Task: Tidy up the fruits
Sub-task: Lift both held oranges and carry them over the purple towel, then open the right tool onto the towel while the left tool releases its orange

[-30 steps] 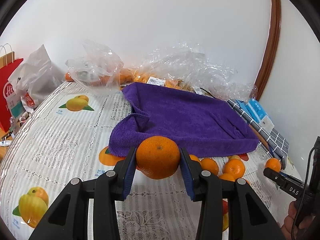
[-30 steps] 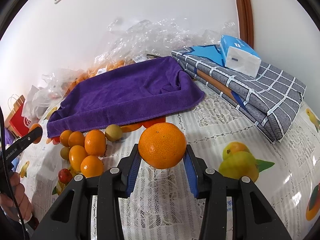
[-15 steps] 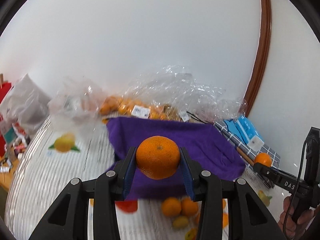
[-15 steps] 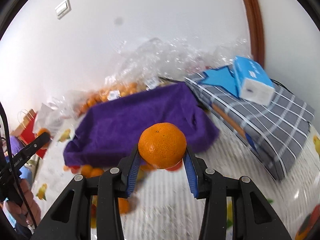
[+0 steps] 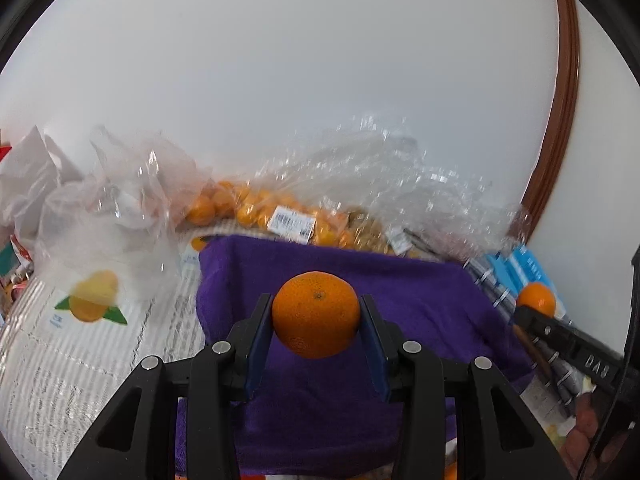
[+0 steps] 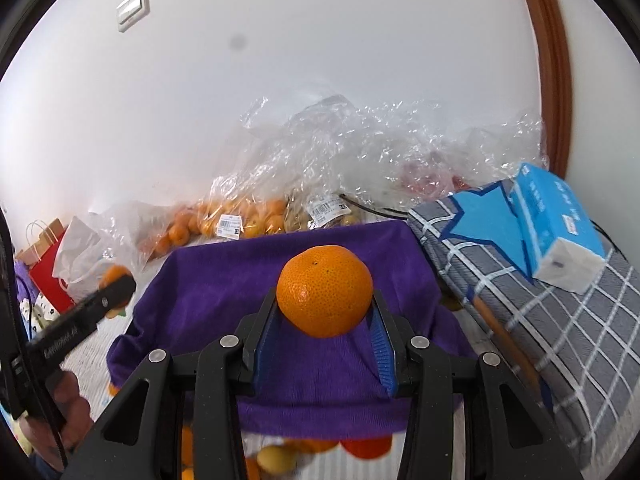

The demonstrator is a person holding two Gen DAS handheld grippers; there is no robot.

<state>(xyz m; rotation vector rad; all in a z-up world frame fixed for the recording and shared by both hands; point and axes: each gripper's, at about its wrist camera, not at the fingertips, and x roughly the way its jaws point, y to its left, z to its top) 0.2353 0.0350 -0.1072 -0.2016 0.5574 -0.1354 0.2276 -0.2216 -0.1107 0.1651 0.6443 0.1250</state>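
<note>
My left gripper [image 5: 316, 320] is shut on an orange [image 5: 315, 313] and holds it in the air above the purple towel [image 5: 432, 312]. My right gripper [image 6: 325, 312] is shut on another orange [image 6: 325, 290] above the same purple towel [image 6: 224, 284]. The right gripper with its orange shows at the right edge of the left wrist view [image 5: 536, 300]. The left gripper shows at the left of the right wrist view [image 6: 116, 280]. Loose small fruits [image 6: 280, 456] lie on the table below the towel's near edge.
Clear plastic bags with oranges [image 5: 248, 208] lie behind the towel against the wall, also in the right wrist view [image 6: 248, 216]. A folded grey checked cloth [image 6: 568, 320] with a blue tissue pack [image 6: 556, 224] lies to the right. A red paper bag [image 6: 44, 276] stands far left.
Both grippers have risen from the table with their oranges and moved forward over the purple towel. The loose fruits have dropped to the bottom of the views.
</note>
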